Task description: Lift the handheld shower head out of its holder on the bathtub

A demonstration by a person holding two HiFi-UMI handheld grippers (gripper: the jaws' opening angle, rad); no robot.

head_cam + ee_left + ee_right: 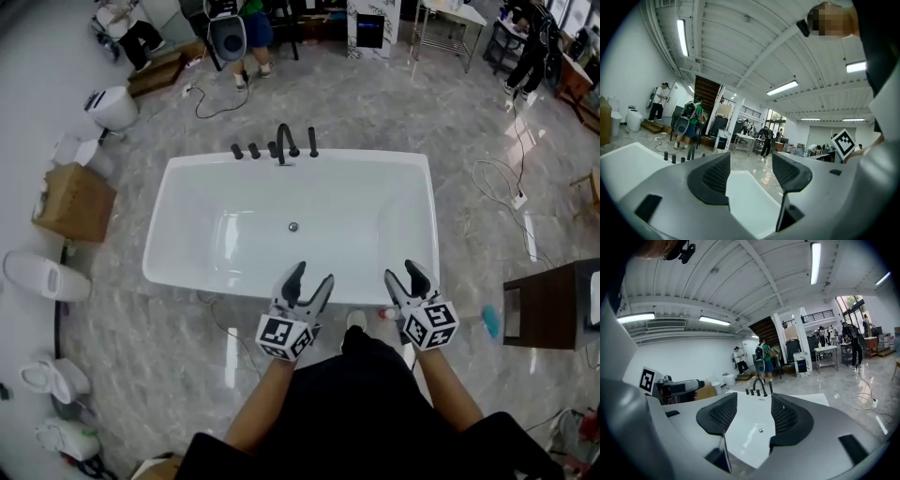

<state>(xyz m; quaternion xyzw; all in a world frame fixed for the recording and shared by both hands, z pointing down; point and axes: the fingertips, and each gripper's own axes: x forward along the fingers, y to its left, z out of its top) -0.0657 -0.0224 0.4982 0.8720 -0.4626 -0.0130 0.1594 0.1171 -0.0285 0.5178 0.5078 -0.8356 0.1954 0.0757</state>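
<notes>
The white bathtub (187, 187) lies across the floor ahead of me. On its far rim stand black fittings: three knobs (253, 151), an arched spout (284, 142) and the slim handheld shower head (312, 142), upright in its holder. My left gripper (309, 277) and right gripper (403, 274) hover over the near rim, both open and holding nothing, far from the fittings. In the right gripper view the shower head (769, 387) shows beyond the open right gripper (753, 414). In the left gripper view the fittings (675, 157) sit far left of the left gripper (751, 172).
A cardboard box (75, 202) and toilets (112, 108) (42, 275) stand left of the tub. A dark cabinet (553, 305) is at the right, with a cable (497, 178) on the floor behind it. People stand at the back (246, 33).
</notes>
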